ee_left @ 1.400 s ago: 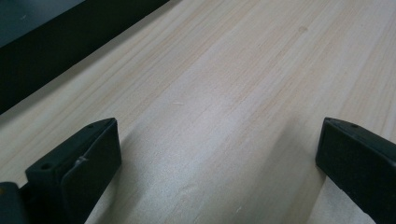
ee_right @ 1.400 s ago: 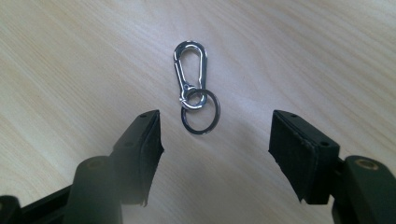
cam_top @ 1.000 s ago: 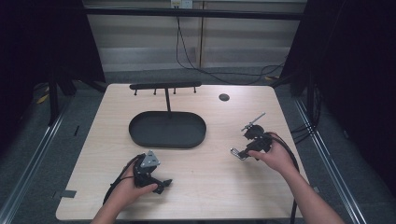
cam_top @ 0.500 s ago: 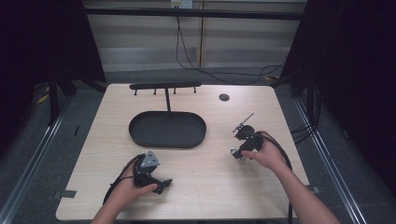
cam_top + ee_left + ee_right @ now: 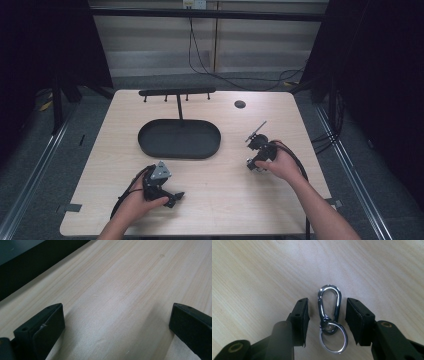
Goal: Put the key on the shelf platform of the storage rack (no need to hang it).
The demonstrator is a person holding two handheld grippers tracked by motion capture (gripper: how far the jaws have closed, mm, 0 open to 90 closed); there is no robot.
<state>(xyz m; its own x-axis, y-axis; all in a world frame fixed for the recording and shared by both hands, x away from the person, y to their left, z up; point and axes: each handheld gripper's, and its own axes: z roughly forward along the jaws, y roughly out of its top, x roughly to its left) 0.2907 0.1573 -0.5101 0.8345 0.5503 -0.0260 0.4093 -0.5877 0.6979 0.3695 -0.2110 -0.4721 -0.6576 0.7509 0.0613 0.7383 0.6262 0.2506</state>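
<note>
- Moved since a second ago: right gripper (image 5: 256, 161), shifted across the table (image 5: 210, 200) toward 11 o'clock in the high view and dropped lower; left gripper (image 5: 162, 192) kept in place at about 7 o'clock on the table.
- Right jaws: just been closing, now partly apart, with the key clip (image 5: 329, 305) lying between them and a thin gap of bare wood on either side, so no pad pressing on it yet.
- Key clip: flat on the table at about 4 o'clock from the black oval tray (image 5: 150, 145), under the nose of the right gripper (image 5: 327, 320); too small to make out from the high view.
- Deciding relation: long axis of the clip running 12 to 6 in the right gripper view, in line with the jaws, rounded snap end at 12, split ring (image 5: 333, 339) at 6, nearest the gripper body.
- Squeeze, therefore, across the narrow width of the snap body, from 9 and 3; probably a square catch on both long sides.
- Nearer hand: the right, by far; left gripper (image 5: 117, 322) well apart from the clip, jaws wide apart over bare wood, nothing between them.
- Rack with pegs (image 5: 176, 92) at 12 o'clock behind the tray, well apart from the clip.
</note>
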